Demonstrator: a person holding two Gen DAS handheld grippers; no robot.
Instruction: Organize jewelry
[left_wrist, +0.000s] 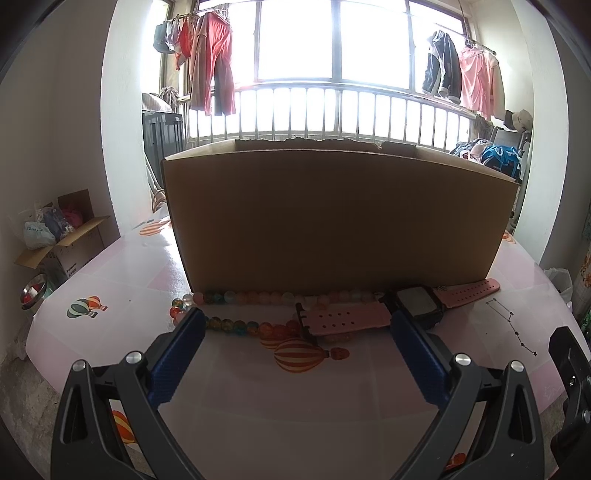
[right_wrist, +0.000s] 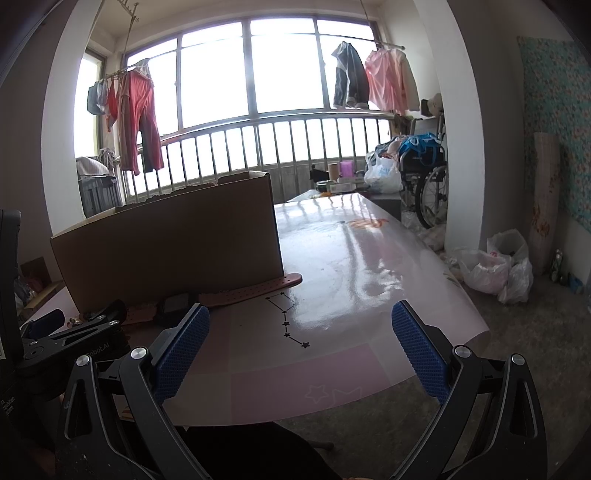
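Both tongs, left tongs (left_wrist: 297, 325) and right tongs (right_wrist: 300, 319), gape empty before the cardboard box (left_wrist: 332, 221); best straddle the pink watch (left_wrist: 417, 306) strap squarely against the counter (left_wrist: 258, 387), then pinch gently.

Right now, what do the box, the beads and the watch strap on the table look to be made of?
Box: plain brown cardboard, matte, with a ragged torn top edge. Beads: probably glass or plastic, since they look round, glossy and partly see-through in orange, teal and pale pink. Watch strap: likely soft rubber or silicone; it is matte pink with rows of punched holes and lies flat.
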